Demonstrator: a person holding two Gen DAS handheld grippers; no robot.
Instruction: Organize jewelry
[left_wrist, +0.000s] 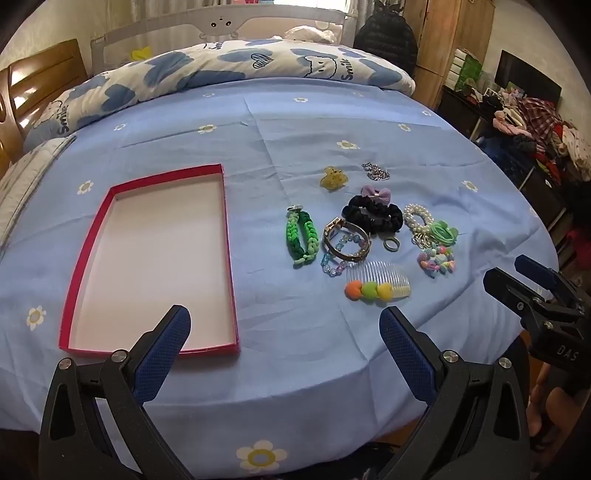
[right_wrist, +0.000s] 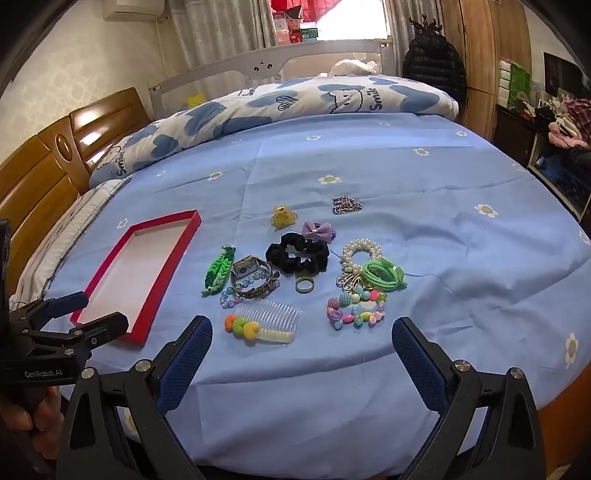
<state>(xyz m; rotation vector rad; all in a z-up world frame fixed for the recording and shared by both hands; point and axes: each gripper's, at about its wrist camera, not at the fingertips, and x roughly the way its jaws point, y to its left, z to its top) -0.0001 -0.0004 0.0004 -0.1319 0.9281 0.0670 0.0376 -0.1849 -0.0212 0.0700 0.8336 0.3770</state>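
A shallow red box (left_wrist: 226, 236) with a white inside lies open on the blue bedsheet, left of a cluster of jewelry; it also shows in the right wrist view (right_wrist: 110, 264). The cluster holds a green braided bracelet (left_wrist: 302, 236), a watch (left_wrist: 343, 236), a black scrunchie (left_wrist: 373, 214), a ring (right_wrist: 305, 285), a clear comb with coloured hearts (right_wrist: 264, 323), a pearl bracelet (right_wrist: 360, 254) and a coloured bead bracelet (right_wrist: 356, 310). My left gripper (left_wrist: 284, 328) is open and empty near the bed's front edge. My right gripper (right_wrist: 301, 339) is open and empty in front of the comb.
A folded blue-and-white quilt (left_wrist: 229, 70) lies across the far side of the bed. A wooden headboard (right_wrist: 48, 162) stands at the left. Shelves with clothes (left_wrist: 535, 140) and a wardrobe (left_wrist: 450, 40) stand at the right. A yellow claw clip (left_wrist: 333, 179) and a chain (left_wrist: 376, 171) lie behind the cluster.
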